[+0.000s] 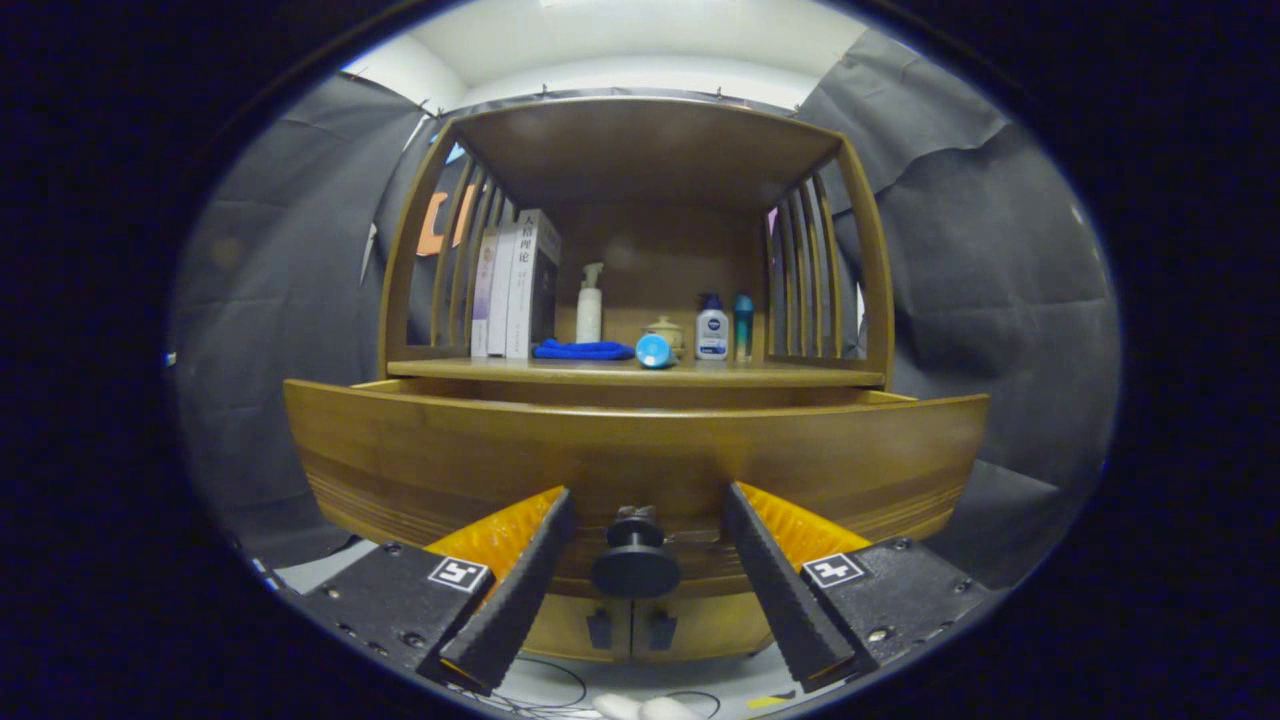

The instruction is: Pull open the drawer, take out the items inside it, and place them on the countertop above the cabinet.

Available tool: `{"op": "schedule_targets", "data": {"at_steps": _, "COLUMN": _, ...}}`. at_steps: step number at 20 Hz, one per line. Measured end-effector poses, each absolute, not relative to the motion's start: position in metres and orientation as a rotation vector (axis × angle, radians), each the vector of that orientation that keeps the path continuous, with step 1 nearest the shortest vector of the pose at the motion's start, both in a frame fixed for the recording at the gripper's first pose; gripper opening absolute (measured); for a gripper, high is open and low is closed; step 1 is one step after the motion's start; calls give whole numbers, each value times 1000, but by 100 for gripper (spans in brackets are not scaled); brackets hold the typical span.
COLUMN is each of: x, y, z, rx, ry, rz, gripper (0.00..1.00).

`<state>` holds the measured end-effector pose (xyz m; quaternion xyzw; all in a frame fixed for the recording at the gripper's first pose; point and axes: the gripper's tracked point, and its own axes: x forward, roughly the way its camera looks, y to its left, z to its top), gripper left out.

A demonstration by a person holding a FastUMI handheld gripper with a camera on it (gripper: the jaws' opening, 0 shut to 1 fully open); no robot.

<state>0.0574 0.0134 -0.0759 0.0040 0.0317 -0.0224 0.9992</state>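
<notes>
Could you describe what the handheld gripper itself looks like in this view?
The gripper has two wedge-shaped fingers with ribbed, sawtooth inner faces, standing apart either side of the drawer knob. Each is mounted on a black bolted block carrying a small square black-and-white marker.

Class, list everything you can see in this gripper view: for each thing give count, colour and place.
cabinet: one, brown wood, ahead of the fingers
drawer: one, brown wood, pulled out below the countertop
knob: one, black, on the drawer front, between the fingers
countertop: one, brown wood, above the drawer
books: about three, pale, upright at countertop's left
spray bottle: one, white, beside the books
cloth: one, blue, lying mid-countertop
round container: one, light blue, beside the cloth
jar: one, tan, behind it
bottles: two, white and teal, right
gripper: one, fingers open either side of the knob
</notes>
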Motion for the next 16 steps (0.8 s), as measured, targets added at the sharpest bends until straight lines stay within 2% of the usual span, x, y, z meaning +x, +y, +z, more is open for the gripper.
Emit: {"op": "schedule_targets", "data": {"at_steps": 16, "x": 120, "y": 16, "z": -80, "rx": 36, "ry": 116, "rz": -41, "gripper": 100}}
